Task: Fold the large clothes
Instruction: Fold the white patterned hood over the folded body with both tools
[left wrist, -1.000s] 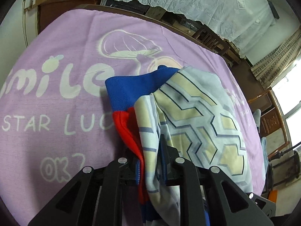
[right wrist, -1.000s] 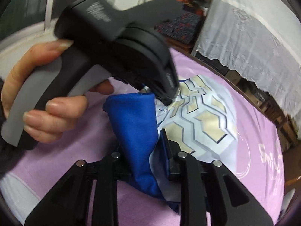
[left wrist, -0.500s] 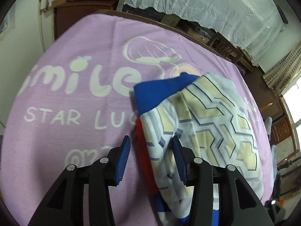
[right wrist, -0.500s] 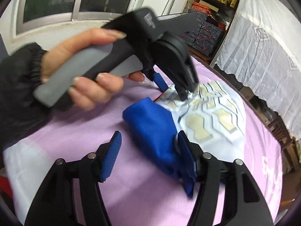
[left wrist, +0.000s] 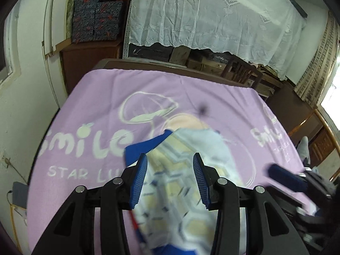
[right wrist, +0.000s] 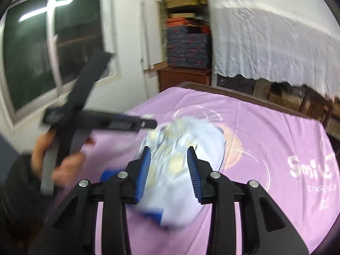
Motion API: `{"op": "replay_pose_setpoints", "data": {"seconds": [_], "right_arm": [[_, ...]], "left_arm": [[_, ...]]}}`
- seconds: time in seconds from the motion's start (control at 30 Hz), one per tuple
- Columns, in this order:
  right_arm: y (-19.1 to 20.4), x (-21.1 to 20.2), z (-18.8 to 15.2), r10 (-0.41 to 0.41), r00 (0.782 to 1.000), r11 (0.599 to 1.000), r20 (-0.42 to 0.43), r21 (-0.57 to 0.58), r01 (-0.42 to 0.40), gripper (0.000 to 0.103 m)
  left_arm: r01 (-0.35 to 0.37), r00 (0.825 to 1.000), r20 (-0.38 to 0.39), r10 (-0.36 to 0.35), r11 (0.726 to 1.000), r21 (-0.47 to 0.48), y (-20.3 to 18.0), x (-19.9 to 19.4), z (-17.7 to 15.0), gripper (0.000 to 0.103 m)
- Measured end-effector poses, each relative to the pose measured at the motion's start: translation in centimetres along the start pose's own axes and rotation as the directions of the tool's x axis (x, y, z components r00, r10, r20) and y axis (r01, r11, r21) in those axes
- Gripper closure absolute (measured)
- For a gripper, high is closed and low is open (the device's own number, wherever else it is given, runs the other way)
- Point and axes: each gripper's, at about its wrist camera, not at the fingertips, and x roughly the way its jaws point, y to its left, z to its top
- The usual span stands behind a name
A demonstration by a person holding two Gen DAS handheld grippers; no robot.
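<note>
Purple blanket (left wrist: 89,114) carries the folded garment (left wrist: 187,148); both grippers' fingers (left wrist: 139,181), previously pinching it, now spread: fold released.

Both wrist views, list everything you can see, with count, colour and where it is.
garment: one, pale blue with cream hexagons, blue and red edges, folded, lying mid-sheet
sheet: one, lilac with white "Smile" lettering, spread over the table
table: one, dark brown, edge showing beyond the sheet
lace cloth: one, white, draped over shelving behind the table
boxes: one stack, dark blue with red marks, on a brown cabinet, back left
window: one, dark glass, white frame, left wall
left hand-held gripper: one, black with blue pads, open, above the garment
right hand-held gripper: one, black with blue pads, open, above the garment
left hand: one, blurred, gripping the left handle
</note>
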Motion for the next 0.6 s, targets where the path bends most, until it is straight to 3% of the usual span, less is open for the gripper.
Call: {"op": "replay_pose_setpoints", "data": {"seconds": [0.13,0.27,0.4,0.53,0.6], "right_arm": [[-3.1,4.8,2.9,-0.028,0.998,0.994,-0.047,0.106,0.033,0.075],[-4.1,8.7,1.8,-0.050,0.991,0.981,-0.123,0.180,0.072,0.075],[-5.3,12.4,-0.8,-0.047,0.978,0.984,-0.205,0.158,0.080,0.076],[-5.6,12.8,-2.2,-0.031,0.983,0.986,-0.180,0.158,0.060,0.076],[-5.9,12.8,-2.4,-0.009,0.984,0.984,-0.180,0.174,0.041,0.076]], "left_arm": [[-0.005,0.998,-0.061,0.001,0.998,-0.070,0.5,3.6,0.3,0.058],[0.010,0.990,-0.139,-0.026,0.994,-0.112,2.0,7.5,-1.5,0.055],[-0.035,0.990,-0.137,0.027,0.998,-0.057,1.5,8.4,-2.2,0.054],[-0.088,0.990,-0.113,0.088,0.996,-0.002,0.5,8.6,-2.7,0.054],[-0.084,0.990,-0.110,0.084,0.996,-0.002,0.6,8.5,-2.8,0.054]]}}
